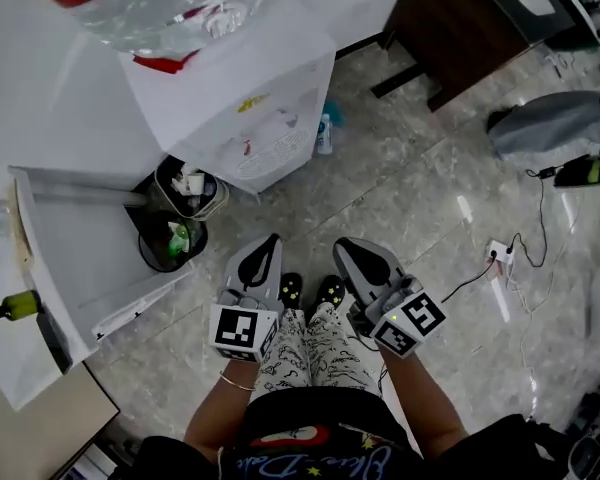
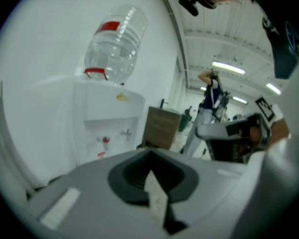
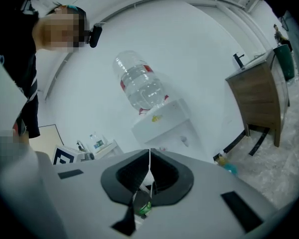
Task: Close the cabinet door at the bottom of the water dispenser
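While the left hand-held gripper (image 1: pixel 273 239) and right hand-held gripper (image 1: pixel 341 244) hang empty, jaws together, we log the water dispenser (image 1: pixel 230 108) at eleven o'clock, its cabinet door too foreshortened to read. Risk: a glancing push clips the adjacent bins (image 1: pixel 175 230).

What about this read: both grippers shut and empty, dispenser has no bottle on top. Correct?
No. A water bottle sits on the dispenser; the left gripper view shows it. The left gripper and right gripper are shut and empty.
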`<action>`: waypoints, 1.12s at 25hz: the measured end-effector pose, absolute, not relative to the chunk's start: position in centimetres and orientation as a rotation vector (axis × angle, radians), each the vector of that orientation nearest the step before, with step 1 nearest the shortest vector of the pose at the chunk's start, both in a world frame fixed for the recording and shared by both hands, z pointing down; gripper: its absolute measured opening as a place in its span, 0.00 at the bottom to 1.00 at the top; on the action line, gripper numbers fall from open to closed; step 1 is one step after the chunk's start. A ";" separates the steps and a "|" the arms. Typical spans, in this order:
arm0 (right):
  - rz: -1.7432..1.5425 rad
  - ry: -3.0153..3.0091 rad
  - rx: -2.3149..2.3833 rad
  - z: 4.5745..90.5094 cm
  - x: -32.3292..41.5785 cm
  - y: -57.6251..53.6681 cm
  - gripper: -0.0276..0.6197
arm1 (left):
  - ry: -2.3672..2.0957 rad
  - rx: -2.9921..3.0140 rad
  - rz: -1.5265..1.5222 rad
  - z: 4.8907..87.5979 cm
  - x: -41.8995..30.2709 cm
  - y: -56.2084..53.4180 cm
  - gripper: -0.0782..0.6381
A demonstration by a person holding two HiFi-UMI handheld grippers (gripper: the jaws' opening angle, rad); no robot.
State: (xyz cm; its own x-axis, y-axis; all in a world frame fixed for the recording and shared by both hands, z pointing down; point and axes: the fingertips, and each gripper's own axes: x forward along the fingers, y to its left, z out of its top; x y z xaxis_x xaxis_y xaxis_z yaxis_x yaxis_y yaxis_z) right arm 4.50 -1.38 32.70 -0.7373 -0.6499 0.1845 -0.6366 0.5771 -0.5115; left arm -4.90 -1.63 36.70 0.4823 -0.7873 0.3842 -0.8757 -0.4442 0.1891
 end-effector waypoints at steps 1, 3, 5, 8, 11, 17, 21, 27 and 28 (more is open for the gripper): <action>-0.870 2.779 -1.107 31.4 3.9 -1.0 0.07 | -1.406 2.365 0.318 35.1 -5.4 -1.3 0.11; -0.826 2.801 -1.063 28.6 2.9 -0.6 0.07 | -1.410 2.365 0.272 31.8 -6.0 -1.0 0.11; -0.766 2.814 -1.019 25.7 2.1 -0.5 0.07 | -1.423 2.398 0.250 28.3 -6.4 -0.9 0.11; -0.701 2.821 -0.997 22.4 1.8 0.1 0.07 | -1.451 2.465 0.242 23.9 -6.5 -0.4 0.11; -0.654 2.849 -0.986 20.1 2.1 1.2 0.07 | -1.432 2.515 0.225 21.2 -5.4 0.6 0.11; -0.594 2.888 -0.955 17.7 2.5 3.0 0.07 | -1.390 2.561 0.178 18.7 -3.3 2.6 0.11; -0.601 2.897 -0.958 17.5 2.7 3.5 0.07 | -1.365 2.570 0.175 18.3 -2.6 3.1 0.11; -0.593 2.911 -0.971 17.0 3.1 3.1 0.07 | -1.340 2.582 0.154 17.6 -1.8 3.2 0.11; -0.591 2.913 -0.974 16.9 3.1 3.1 0.07 | -1.336 2.572 0.140 17.6 -1.8 3.2 0.11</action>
State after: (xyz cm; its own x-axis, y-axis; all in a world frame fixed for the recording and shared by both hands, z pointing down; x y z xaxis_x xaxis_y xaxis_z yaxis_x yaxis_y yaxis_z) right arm 3.11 3.08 16.89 -0.8060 -0.5825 0.1049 -0.5773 0.7346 -0.3564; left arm -1.84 3.16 17.61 0.5774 -0.7931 0.1939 -0.8161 -0.5533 0.1670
